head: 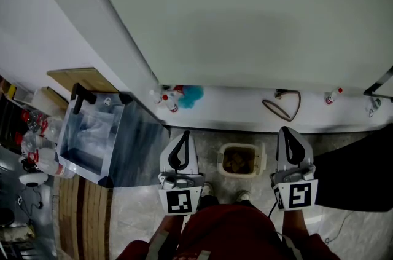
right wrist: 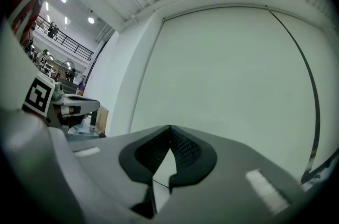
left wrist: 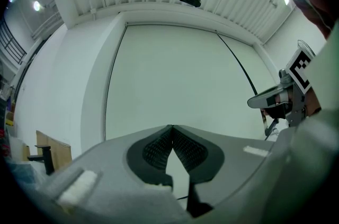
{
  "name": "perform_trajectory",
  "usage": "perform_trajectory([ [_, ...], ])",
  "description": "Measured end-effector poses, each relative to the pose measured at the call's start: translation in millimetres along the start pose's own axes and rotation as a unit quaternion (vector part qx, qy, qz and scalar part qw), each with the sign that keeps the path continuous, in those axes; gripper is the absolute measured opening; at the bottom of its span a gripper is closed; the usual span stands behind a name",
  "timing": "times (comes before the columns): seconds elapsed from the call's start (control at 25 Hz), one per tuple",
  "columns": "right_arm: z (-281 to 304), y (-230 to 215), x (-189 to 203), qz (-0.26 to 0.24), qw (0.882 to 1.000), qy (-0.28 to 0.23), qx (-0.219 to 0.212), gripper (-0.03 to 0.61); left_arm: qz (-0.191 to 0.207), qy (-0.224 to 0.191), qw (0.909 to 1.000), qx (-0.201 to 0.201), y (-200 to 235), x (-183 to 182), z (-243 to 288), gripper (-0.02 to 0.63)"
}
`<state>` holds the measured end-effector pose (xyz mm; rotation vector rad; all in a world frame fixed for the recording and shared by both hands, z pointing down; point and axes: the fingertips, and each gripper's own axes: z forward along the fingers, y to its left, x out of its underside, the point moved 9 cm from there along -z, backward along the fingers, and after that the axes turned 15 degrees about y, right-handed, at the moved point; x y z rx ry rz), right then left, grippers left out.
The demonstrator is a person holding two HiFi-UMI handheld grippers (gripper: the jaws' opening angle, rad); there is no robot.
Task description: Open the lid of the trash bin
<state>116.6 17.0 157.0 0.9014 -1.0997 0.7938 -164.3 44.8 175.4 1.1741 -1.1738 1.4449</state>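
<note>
Head view: steep look down at a tiled floor (head: 141,216) along the foot of a large pale wall panel (head: 245,13); person's lap and forearms cut off by the lower edge.
Trash bin: small cream trash bin (head: 239,160) on the floor, between the two grippers as seen from above, just ahead of the person's shoes (head: 206,190); touched by neither gripper.
Bin lid: brownish square at the centre of the top; too small to tell whether the lid is on or off.
Left gripper: left gripper (head: 185,133) held above the floor to the bin's left; fingers pressed together at the tips, nothing between them, confirmed in the left gripper view.
Right gripper: right gripper (head: 285,129) held to the bin's right; fingers likewise closed tip to tip and empty, confirmed in the right gripper view.
Gripper views: both aimed at the wall panel and ceiling; bin not seen in either; each shows the other gripper at its edge.
Left side of floor: clear tub (head: 92,136) with a black handle, contents blurred; wooden board (head: 83,77) behind it, partly hidden.
Wall base: spray bottles (head: 169,102) beside a teal object, not identifiable; cable loop (head: 282,106) further right.
Far left edge: dark clutter, cut off and hard to make out.
</note>
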Motion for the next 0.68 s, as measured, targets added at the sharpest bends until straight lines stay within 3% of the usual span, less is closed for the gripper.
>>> perform_trajectory([
  [0.68,-2.7,-16.2,15.9,0.01,1.0,0.007,0.006,0.0,0.0,0.009,1.0,0.002,-16.6,1.8,3.6,0.005],
])
